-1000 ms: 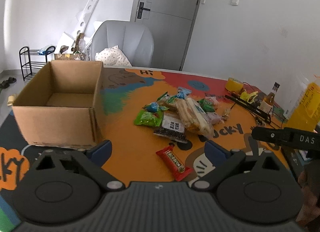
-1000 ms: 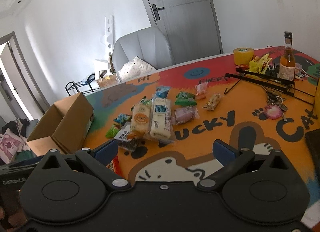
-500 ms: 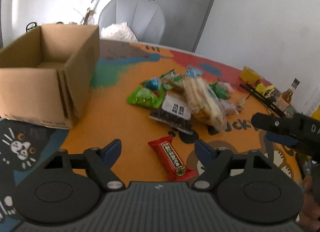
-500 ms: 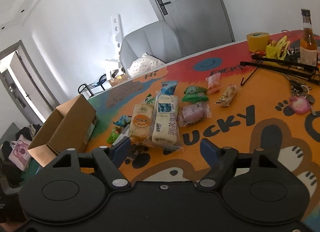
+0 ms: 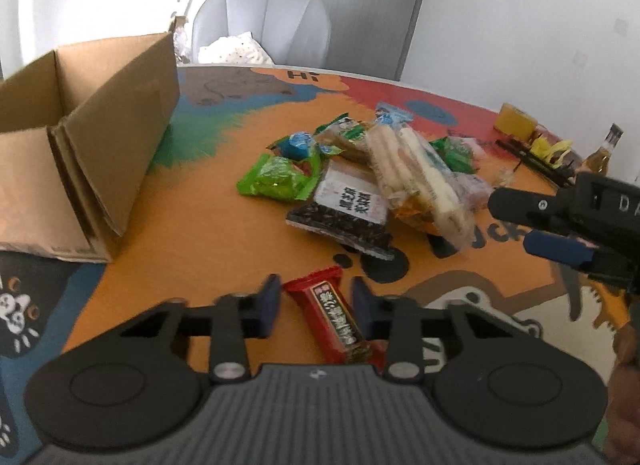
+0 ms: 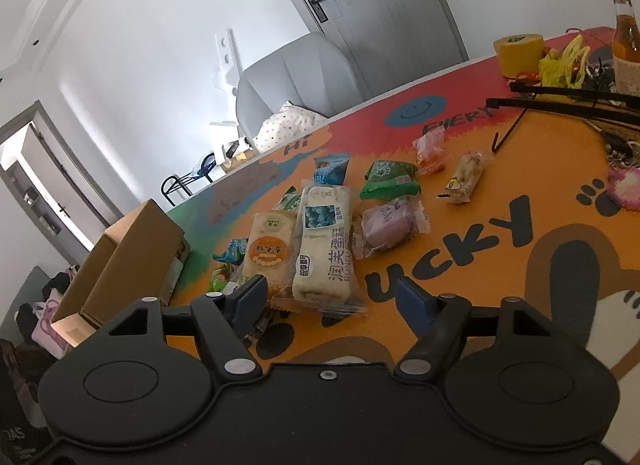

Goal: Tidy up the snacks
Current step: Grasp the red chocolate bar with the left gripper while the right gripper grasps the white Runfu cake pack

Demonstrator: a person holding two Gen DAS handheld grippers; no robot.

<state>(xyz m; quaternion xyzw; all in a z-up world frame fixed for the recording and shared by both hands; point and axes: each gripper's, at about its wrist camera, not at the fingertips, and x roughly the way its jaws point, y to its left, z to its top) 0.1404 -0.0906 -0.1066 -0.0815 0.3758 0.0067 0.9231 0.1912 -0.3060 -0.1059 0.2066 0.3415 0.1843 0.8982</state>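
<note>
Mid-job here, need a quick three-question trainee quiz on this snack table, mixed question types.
1. True or false: the red bar lies between the left claw's fingers.
2. Which stands left of the snack pile in the left wrist view? A. bottle B. cardboard box C. tape roll
3. Fill in: the right claw is nearest the long white ____ pack.

Key: 1 true; 2 B; 3 cake.

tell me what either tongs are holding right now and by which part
Nothing yet. The left tongs are closing around the red snack bar, still on the table; the right tongs hold nothing.
</note>
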